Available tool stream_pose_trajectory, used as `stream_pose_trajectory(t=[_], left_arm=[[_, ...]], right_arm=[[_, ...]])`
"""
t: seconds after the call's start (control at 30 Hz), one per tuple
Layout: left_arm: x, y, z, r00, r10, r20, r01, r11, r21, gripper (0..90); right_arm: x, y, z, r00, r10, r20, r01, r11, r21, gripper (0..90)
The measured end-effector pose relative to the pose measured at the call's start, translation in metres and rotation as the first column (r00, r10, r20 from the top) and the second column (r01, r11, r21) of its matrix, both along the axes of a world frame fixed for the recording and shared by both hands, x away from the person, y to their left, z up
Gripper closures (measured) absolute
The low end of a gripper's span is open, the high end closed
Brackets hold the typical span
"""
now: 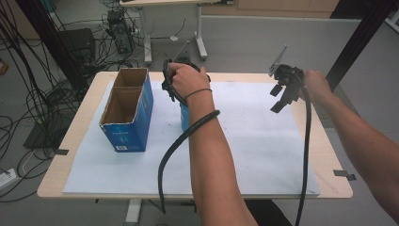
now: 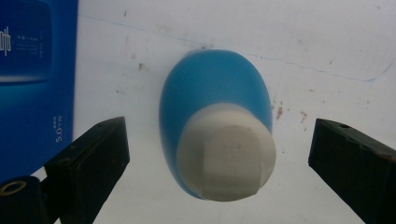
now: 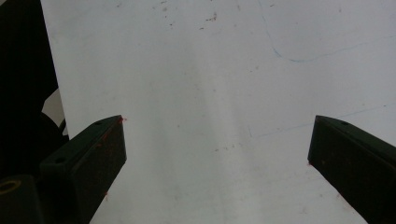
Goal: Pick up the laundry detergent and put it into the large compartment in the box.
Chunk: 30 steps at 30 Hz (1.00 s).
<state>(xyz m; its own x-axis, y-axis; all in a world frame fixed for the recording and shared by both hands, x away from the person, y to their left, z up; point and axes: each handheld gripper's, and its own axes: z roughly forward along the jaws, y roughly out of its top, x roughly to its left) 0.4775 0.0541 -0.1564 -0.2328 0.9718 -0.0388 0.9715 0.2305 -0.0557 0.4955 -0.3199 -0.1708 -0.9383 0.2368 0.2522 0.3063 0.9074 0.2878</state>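
Seemingly just starting: sitting empty at the left, blue box [image 1: 127, 110]; standing just right of it on the white sheet [image 1: 263, 155], blue bottle [image 2: 215, 121], not yet gripped. Straddling its cap with jaws wide apart, touching nothing, left gripper [image 2: 217, 149]. Hovering far right, equally wide and empty, right gripper [image 3: 217, 149].

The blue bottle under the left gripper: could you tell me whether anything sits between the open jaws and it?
Nothing visible does. The left gripper is open, one jaw on each side of the blue bottle and its white cap. The blue box stands off to one side.
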Motion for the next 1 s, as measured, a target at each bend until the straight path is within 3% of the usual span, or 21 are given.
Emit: stream_pose_trajectory(t=[1.0], left_arm=[[-0.0027,-0.0015,0.0038,0.9998,-0.012,0.018,0.012,0.9999,0.001,5.2]], right_arm=[[-0.0008,0.0043,0.0014,1.0000,0.008,0.001,-0.008,1.000,0.002,4.0]])
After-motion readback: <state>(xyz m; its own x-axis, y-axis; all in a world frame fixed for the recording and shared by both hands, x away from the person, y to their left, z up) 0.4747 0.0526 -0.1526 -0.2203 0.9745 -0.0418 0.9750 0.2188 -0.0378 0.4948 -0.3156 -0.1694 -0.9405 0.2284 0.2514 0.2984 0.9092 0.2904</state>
